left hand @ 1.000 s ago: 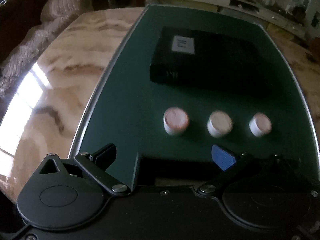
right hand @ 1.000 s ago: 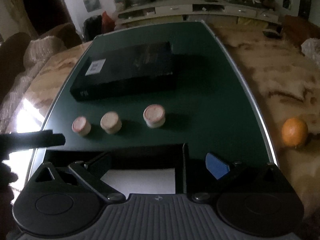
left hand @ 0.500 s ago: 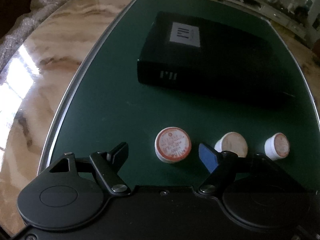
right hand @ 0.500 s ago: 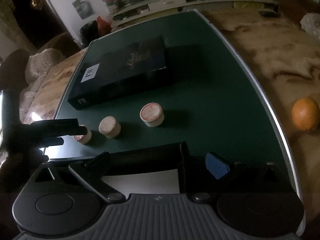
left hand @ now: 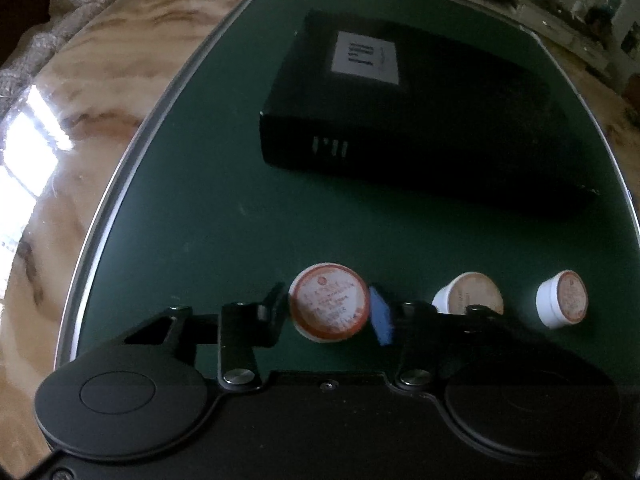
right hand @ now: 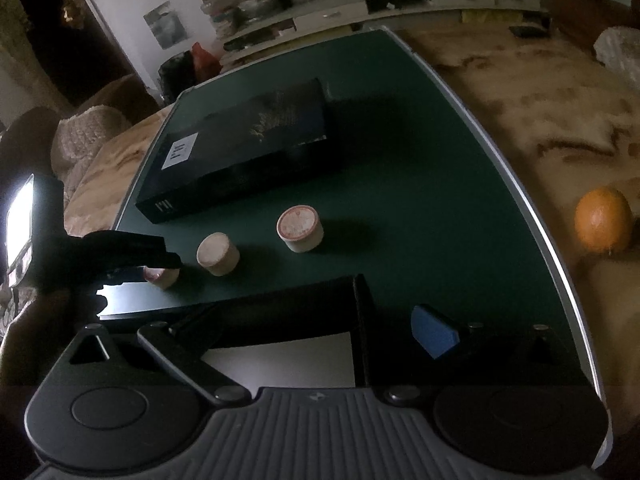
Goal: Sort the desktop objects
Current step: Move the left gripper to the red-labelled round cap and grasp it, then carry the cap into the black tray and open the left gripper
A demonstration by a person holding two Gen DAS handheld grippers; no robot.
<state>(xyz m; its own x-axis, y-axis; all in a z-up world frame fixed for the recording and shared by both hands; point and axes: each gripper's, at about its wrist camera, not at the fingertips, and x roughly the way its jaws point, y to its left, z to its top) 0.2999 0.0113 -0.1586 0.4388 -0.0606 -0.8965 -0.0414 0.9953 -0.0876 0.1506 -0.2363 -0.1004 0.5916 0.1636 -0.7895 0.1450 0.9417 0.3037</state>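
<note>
Cup: my left gripper (left hand: pixel 329 312) jaws sit nearly closed around leftmost cup (left hand: pixel 329 305); I squeeze gently, level
Right gripper (right hand: pixel 296 332): jaws wide, holding nothing

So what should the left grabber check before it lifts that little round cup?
1. Left gripper around the nearest small white round cup with the red-printed lid: ok, a finger on each side.
2. Fingers pressing the cup: cannot tell.
3. Middle white cup with the tan lid out of the way: ok, beside the blue pad, apart.
4. Far cup with the red-printed lid clear: ok.
5. Black rectangular box clear of the lift: ok, farther back.
6. Right gripper out of the way: ok, open, holding nothing.
</note>
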